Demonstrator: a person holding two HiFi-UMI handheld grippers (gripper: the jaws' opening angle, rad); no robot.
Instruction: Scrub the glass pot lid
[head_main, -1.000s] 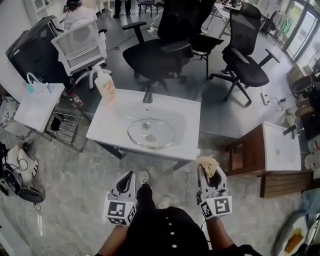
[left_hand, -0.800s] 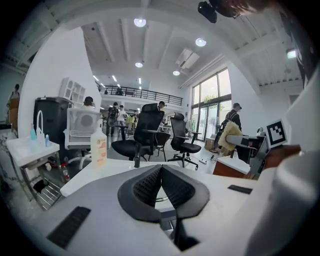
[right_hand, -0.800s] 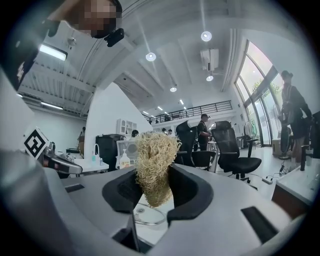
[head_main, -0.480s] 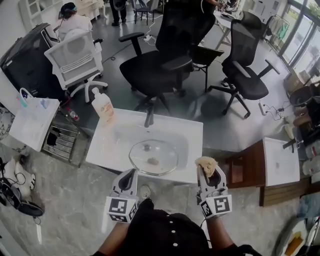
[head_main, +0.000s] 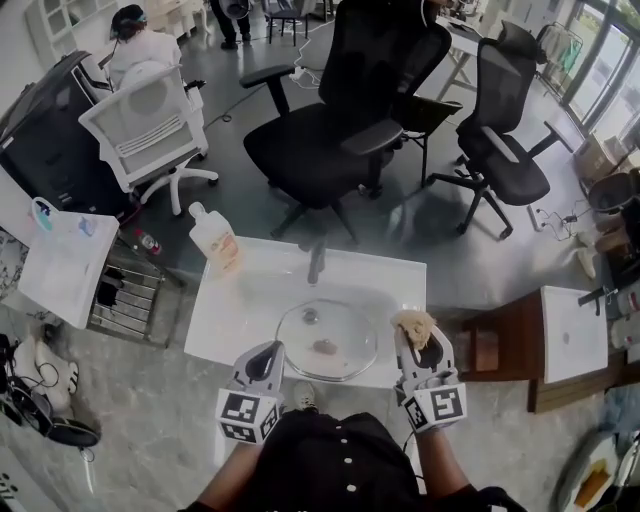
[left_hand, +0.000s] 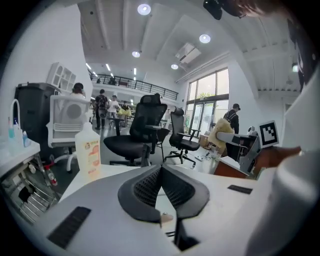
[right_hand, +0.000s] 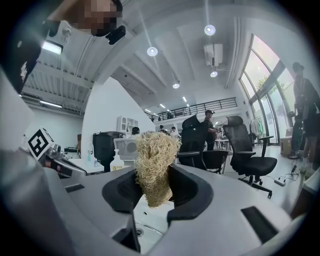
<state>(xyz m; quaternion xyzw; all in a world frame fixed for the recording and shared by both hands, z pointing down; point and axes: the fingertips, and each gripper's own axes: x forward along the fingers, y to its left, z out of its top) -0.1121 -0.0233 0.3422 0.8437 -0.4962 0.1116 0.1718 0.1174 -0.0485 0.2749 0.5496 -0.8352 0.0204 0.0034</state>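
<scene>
one lid (head_main: 327, 340) (glass) lies beside right claw (head_main: 415, 338).

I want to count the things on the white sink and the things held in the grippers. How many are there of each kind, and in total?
Glass lid: 1
Soap bottle: 1
Faucet: 1
Scrubber, in the right jaws: 1
Total: 4

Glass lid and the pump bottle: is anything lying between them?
No. In the head view only bare white sink surface separates the glass lid from the pump bottle; the faucet stands farther right.
</scene>
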